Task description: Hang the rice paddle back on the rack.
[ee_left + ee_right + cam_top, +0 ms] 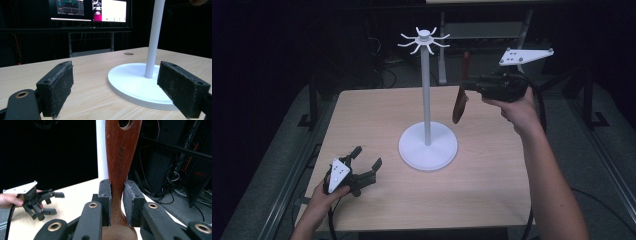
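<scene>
Right tongs (117,202) grip the dark brown wooden spoon (120,162) beside the white hook stand (427,110); left tongs (365,159) rest open on the light wooden bench (492,190).

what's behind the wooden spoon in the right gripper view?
Directly behind the wooden spoon runs the white pole of the hook stand; the handle covers most of its width. Dark cabling and racks sit further back.

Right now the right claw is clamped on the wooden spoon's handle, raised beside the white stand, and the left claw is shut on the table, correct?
Not quite: the left claw is open, its pads wide apart with nothing between them, as the left gripper view shows. The right claw is clamped on the wooden spoon beside the white stand.
</scene>
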Demonstrator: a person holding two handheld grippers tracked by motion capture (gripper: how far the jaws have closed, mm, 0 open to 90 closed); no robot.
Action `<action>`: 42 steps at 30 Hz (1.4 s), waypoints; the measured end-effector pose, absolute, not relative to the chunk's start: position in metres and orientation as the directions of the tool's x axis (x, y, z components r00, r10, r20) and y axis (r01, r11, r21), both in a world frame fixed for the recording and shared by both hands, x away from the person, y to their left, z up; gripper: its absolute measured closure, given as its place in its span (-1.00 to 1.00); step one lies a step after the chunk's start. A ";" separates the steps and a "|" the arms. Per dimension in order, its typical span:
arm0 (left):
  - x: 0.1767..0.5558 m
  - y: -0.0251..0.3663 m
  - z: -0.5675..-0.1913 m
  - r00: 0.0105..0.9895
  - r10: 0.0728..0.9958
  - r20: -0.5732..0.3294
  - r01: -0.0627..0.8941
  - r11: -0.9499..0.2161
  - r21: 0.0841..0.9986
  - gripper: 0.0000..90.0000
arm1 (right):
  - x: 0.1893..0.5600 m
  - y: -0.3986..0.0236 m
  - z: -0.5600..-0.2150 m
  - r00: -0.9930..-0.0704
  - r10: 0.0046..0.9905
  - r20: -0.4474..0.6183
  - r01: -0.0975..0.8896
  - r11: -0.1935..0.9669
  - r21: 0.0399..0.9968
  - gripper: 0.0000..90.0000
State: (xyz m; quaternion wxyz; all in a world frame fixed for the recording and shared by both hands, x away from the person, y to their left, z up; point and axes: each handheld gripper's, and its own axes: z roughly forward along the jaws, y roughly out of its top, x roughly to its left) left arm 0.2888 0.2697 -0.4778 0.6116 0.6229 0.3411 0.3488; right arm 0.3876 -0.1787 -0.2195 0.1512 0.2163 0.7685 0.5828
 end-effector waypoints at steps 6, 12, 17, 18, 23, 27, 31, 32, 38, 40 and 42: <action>0.289 0.270 -0.478 0.525 0.851 0.018 -0.001 -0.020 1.000 -0.71 | 0.389 -0.172 -0.209 -0.867 0.498 0.013 0.139 0.217 0.966 0.70; 0.289 0.269 -0.478 0.525 0.851 0.017 -0.006 -0.016 1.000 -0.71 | 0.391 -0.166 -0.201 -0.872 0.490 0.006 0.127 0.213 0.969 0.70; 0.289 0.269 -0.478 0.525 0.851 0.017 -0.006 -0.016 1.000 -0.71 | 0.392 -0.160 -0.196 -0.875 0.484 -0.001 0.119 0.216 0.969 0.70; 0.289 0.269 -0.478 0.525 0.851 0.017 -0.006 -0.016 1.000 -0.71 | 0.392 -0.159 -0.195 -0.876 0.482 -0.003 0.117 0.218 0.969 0.70; 0.289 0.269 -0.478 0.525 0.851 0.018 -0.006 -0.017 1.000 -0.71 | 0.393 -0.154 -0.193 -0.877 0.480 -0.006 0.116 0.223 0.968 0.70; 0.289 0.269 -0.478 0.526 0.850 0.013 -0.007 -0.011 1.000 -0.71 | 0.396 -0.151 -0.193 -0.878 0.479 -0.009 0.116 0.231 0.966 0.70; 0.289 0.269 -0.478 0.525 0.851 0.016 -0.007 -0.014 1.000 -0.71 | 0.398 -0.148 -0.194 -0.878 0.478 -0.007 0.118 0.231 0.966 0.69; 0.289 0.269 -0.478 0.525 0.851 0.017 -0.007 -0.016 1.000 -0.71 | 0.399 -0.147 -0.194 -0.879 0.477 -0.006 0.119 0.231 0.966 0.69; 0.289 0.269 -0.478 0.525 0.851 0.018 -0.007 -0.017 1.000 -0.71 | 0.401 -0.141 -0.194 -0.881 0.472 -0.007 0.118 0.235 0.965 0.69; 0.289 0.269 -0.478 0.525 0.851 0.016 -0.006 -0.015 1.000 -0.71 | 0.403 -0.139 -0.194 -0.882 0.472 -0.009 0.118 0.239 0.964 0.69; 0.289 0.269 -0.478 0.525 0.851 0.017 -0.006 -0.016 1.000 -0.71 | 0.404 -0.137 -0.194 -0.880 0.474 -0.010 0.121 0.246 0.962 0.69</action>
